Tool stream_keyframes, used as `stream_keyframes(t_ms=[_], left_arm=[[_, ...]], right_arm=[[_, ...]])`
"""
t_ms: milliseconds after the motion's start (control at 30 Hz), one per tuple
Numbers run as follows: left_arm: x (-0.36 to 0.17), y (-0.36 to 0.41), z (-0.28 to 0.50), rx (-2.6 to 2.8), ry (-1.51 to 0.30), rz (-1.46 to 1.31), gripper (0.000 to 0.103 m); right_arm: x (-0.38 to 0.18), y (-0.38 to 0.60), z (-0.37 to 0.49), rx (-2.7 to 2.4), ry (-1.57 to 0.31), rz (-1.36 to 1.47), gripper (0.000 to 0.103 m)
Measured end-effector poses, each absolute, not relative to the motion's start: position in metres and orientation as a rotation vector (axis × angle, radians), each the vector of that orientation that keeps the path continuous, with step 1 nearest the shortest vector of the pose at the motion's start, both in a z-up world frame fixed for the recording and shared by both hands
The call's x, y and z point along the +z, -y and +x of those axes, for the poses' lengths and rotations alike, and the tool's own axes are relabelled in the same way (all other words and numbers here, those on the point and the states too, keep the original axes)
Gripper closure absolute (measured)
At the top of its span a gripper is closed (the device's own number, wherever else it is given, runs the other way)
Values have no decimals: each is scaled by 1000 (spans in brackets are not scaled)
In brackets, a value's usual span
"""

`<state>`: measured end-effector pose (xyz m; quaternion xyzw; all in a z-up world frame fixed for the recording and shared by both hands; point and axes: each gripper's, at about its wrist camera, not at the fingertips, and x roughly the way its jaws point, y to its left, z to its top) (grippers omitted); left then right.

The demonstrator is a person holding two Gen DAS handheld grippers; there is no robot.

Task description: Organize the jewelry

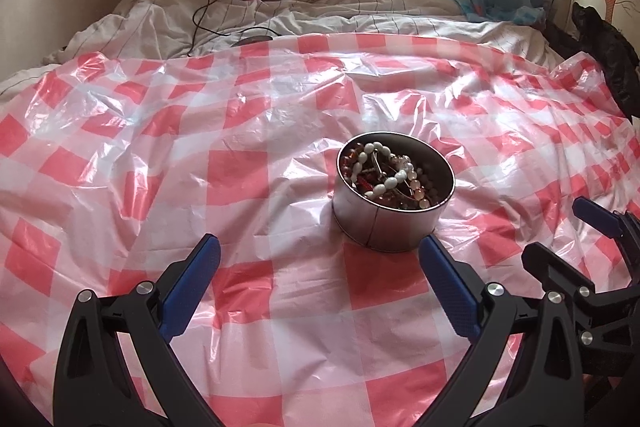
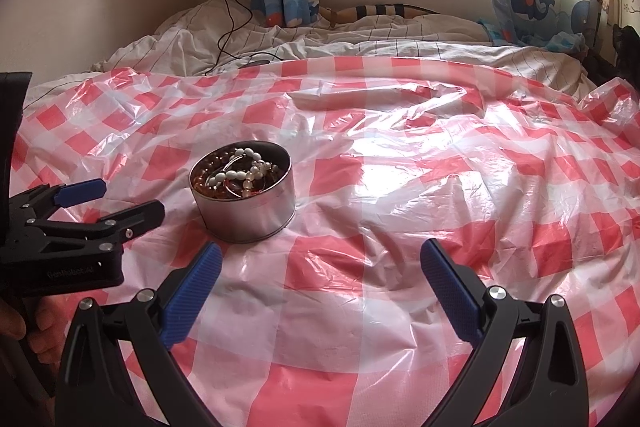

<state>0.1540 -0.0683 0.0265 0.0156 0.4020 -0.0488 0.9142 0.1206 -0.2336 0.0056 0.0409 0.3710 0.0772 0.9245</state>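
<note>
A round metal tin [image 1: 394, 205] heaped with bead bracelets [image 1: 390, 171] stands upright on the red-and-white checked plastic sheet [image 1: 160, 155] spread over the bed. The left hand-held gripper [image 1: 320, 257] hovers just short of the tin, jaws spread wide and empty. The right hand-held gripper [image 2: 322, 259] is likewise released and empty, with the tin ahead to its left.
</note>
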Motion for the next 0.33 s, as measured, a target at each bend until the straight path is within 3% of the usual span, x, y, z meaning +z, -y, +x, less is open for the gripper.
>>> stream_keyframes(t_ms=[333], left_arm=[[15,62,166,-80,-934,-6,7]], right_arm=[[6,234,120,159,-760,85,8]])
